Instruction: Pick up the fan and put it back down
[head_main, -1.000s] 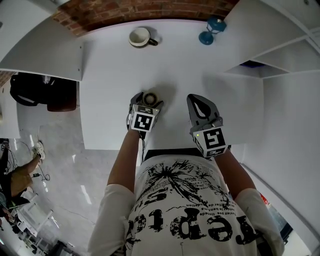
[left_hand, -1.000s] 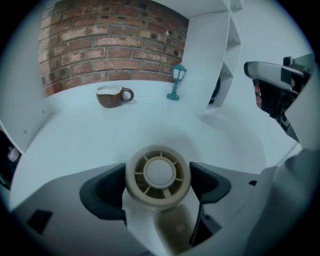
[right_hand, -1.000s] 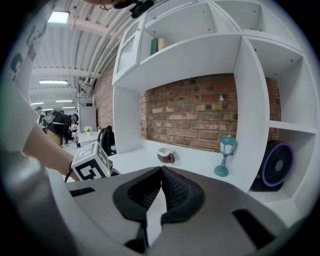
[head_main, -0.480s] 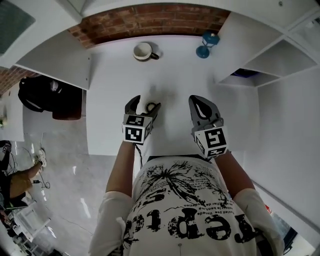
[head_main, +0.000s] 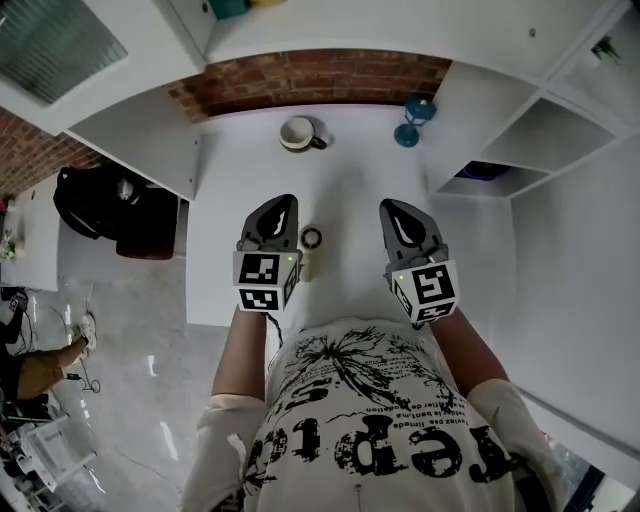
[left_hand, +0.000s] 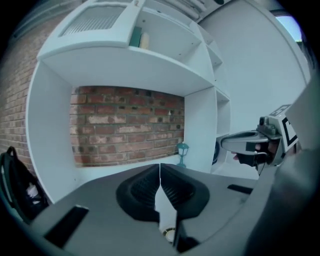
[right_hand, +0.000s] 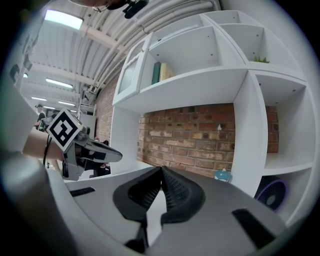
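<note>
A small cream fan (head_main: 311, 262) with a black ring head lies on the white table (head_main: 350, 180), held by neither gripper. My left gripper (head_main: 284, 202) hovers just left of it, and its jaws are closing until they meet, with nothing between them. In the left gripper view the left gripper (left_hand: 160, 167) points at the brick wall, and the fan (left_hand: 170, 234) shows far below through the gap. My right gripper (head_main: 393, 206) hangs to the fan's right. In the right gripper view the right gripper (right_hand: 161, 170) has its jaws touching at the tip and is empty.
A mug (head_main: 297, 133) and a blue lantern (head_main: 412, 118) stand at the back of the table by the brick wall. White shelf units flank the table. The right cubby holds a purple fan (right_hand: 272, 194). A black bag (head_main: 110, 210) sits to the left, beyond the table edge.
The left gripper had its open jaws round the fan. It has since lifted away and shut, leaving the fan on the table. Both grippers are higher than before.
</note>
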